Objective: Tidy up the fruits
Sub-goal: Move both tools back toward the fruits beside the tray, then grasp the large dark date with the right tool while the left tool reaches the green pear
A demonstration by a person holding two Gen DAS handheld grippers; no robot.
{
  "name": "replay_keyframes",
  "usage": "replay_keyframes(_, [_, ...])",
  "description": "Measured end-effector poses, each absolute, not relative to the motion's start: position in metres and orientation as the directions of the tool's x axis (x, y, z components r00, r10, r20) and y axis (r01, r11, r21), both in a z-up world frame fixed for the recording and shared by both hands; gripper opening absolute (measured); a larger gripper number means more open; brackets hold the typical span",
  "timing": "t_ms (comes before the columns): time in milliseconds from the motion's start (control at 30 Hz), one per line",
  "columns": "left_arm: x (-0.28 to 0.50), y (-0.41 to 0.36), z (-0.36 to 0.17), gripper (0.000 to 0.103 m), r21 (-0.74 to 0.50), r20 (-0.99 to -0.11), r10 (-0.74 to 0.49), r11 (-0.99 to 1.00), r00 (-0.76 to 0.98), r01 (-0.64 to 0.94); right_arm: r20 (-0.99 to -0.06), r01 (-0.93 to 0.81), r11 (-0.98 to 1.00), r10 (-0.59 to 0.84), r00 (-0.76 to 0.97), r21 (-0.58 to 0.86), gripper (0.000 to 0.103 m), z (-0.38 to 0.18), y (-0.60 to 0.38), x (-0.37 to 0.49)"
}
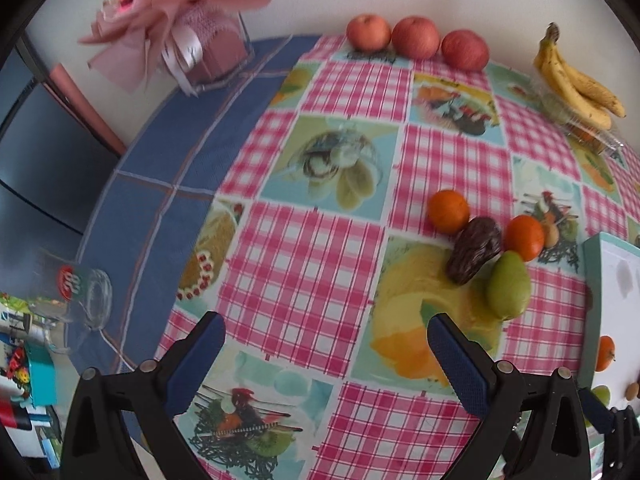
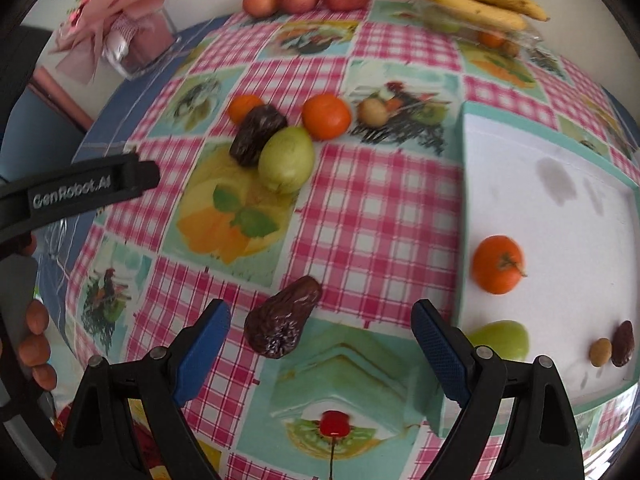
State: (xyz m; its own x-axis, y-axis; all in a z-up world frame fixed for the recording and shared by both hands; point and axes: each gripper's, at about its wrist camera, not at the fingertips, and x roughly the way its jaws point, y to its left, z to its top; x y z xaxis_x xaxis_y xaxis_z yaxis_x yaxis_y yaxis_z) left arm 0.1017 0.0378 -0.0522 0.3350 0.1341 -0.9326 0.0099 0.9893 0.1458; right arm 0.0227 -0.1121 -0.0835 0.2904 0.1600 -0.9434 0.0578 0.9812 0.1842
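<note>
In the right wrist view my right gripper (image 2: 322,328) is open low over the table. A wrinkled dark date-like fruit (image 2: 284,326) lies between its fingers, nearer the left one and untouched. To the right, a white tray (image 2: 560,208) holds an orange (image 2: 498,264), a green fruit (image 2: 500,340), a small tan fruit (image 2: 600,352) and a dark date (image 2: 623,343). My left gripper (image 1: 326,340) is open and empty. Ahead and to its right lie two oranges (image 1: 448,211) (image 1: 524,237), a dark fruit (image 1: 474,255) and a green fruit (image 1: 508,290).
Three apples (image 1: 415,37) line the back wall, and bananas (image 1: 576,84) rest on a clear plastic box. A pink bouquet box (image 1: 208,52) stands at the back left, and a glass (image 1: 86,296) stands at the left edge. A hand (image 2: 36,340) holds the left tool's black handle (image 2: 80,190).
</note>
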Motion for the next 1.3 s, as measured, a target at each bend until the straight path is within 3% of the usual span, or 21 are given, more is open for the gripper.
replay_keyframes(233, [0.102, 0.038, -0.06, 0.102, 0.116, -0.944, 0.107, 0.993, 0.312, 0.01, -0.963, -0.042, 0.988, 0.155, 0.218, 0.15, 0.091, -0.1, -0.096, 0.021])
replay_keyframes(367, [0.103, 0.038, -0.062, 0.102, 0.111, -0.947, 0.104, 0.994, 0.303, 0.005, -0.97, -0.053, 0.991, 0.129, 0.204, 0.121, 0.074, -0.107, -0.094, 0.022])
replay_keyframes(567, [0.104, 0.04, -0.072, 0.102, 0.091, -0.959, 0.09, 0.996, 0.27, -0.011, -0.966, -0.07, 0.992, 0.115, 0.231, 0.101, 0.071, -0.111, -0.091, 0.028])
replay_keyframes(667, [0.104, 0.039, -0.074, 0.102, 0.095, -0.96, 0.094, 0.995, 0.264, -0.009, -0.963, -0.088, 0.993, 0.098, 0.249, 0.079, 0.058, -0.11, -0.087, 0.031])
replay_keyframes(1000, [0.105, 0.038, -0.079, 0.102, 0.08, -0.966, 0.083, 0.997, 0.243, -0.023, -0.957, -0.026, 0.995, 0.099, 0.271, 0.096, 0.058, -0.104, -0.103, 0.038])
replay_keyframes(1200, [0.108, 0.049, -0.081, 0.101, -0.114, -0.971, -0.085, 0.986, 0.223, -0.122, -0.934, 0.094, 0.989, 0.075, 0.35, 0.114, 0.057, -0.085, -0.132, 0.039])
replay_keyframes(1300, [0.109, 0.048, -0.077, 0.096, -0.124, -0.965, -0.089, 0.984, 0.248, -0.128, -0.917, 0.14, 0.984, 0.049, 0.395, 0.113, 0.057, -0.073, -0.143, 0.041])
